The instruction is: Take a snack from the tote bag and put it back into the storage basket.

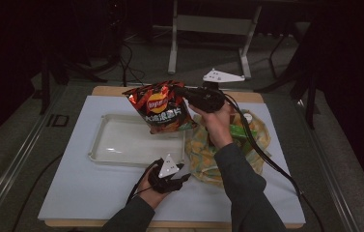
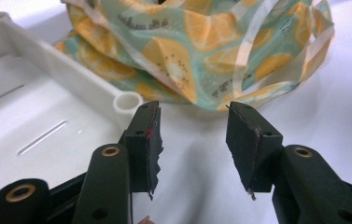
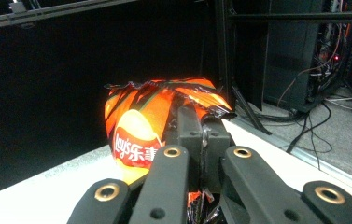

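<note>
Two grippers: both at frame centre, high view.
Right gripper point(image 1: 185, 93): jaws clenched on chip bag point(image 1: 159, 106), held above white tray point(image 1: 121, 157); bag's lower end cut off in right gripper view.
Left gripper point(image 2: 192, 140): jaws released, nothing between.
Fruit-print bag point(image 1: 203, 154): partly hidden behind right forearm, contents unreadable.

chip bag point(image 1: 160, 107): glossy crinkled foil | tray point(image 1: 117, 140): smooth white plastic | lemon-print bag point(image 2: 201, 46): shiny plastic film

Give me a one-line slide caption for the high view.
Right claw lifts an orange crinkly Lay's chip bag above a white plastic tray, beside a lemon-print bag.
</note>
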A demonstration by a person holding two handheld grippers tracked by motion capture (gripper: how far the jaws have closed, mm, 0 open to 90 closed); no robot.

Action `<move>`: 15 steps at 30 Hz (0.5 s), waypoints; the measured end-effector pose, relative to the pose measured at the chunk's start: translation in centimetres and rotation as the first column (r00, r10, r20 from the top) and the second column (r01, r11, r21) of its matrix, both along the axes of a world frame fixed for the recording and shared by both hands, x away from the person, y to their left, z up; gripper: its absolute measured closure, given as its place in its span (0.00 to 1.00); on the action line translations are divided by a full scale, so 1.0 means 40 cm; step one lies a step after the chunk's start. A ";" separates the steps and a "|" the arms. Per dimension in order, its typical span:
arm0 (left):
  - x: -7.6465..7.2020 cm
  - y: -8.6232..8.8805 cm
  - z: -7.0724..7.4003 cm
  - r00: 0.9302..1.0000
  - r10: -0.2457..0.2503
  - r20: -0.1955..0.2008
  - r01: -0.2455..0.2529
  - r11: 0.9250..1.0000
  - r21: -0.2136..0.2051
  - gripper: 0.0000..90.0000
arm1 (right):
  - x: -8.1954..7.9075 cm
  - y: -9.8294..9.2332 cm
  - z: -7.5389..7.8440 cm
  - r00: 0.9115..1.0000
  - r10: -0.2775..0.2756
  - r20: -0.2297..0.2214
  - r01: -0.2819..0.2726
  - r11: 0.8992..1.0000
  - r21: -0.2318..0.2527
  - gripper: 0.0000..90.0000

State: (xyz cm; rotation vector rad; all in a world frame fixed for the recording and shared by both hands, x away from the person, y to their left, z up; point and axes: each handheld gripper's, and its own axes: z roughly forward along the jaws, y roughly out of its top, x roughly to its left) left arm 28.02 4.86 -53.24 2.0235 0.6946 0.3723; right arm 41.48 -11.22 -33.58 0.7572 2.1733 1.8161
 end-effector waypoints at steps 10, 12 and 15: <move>-0.004 0.004 -0.004 1.000 0.001 0.003 -0.001 1.000 -0.002 0.60 | 0.021 0.029 -0.042 1.000 -0.009 -0.017 0.009 1.000 -0.017 1.00; -0.005 0.005 -0.005 1.000 -0.002 -0.002 0.002 1.000 -0.007 0.60 | 0.024 0.035 -0.048 1.000 -0.007 -0.017 0.006 1.000 -0.016 1.00; -0.009 0.004 -0.007 1.000 -0.008 -0.005 0.008 1.000 -0.006 0.60 | 0.033 0.041 -0.059 1.000 -0.013 -0.027 0.013 1.000 -0.008 1.00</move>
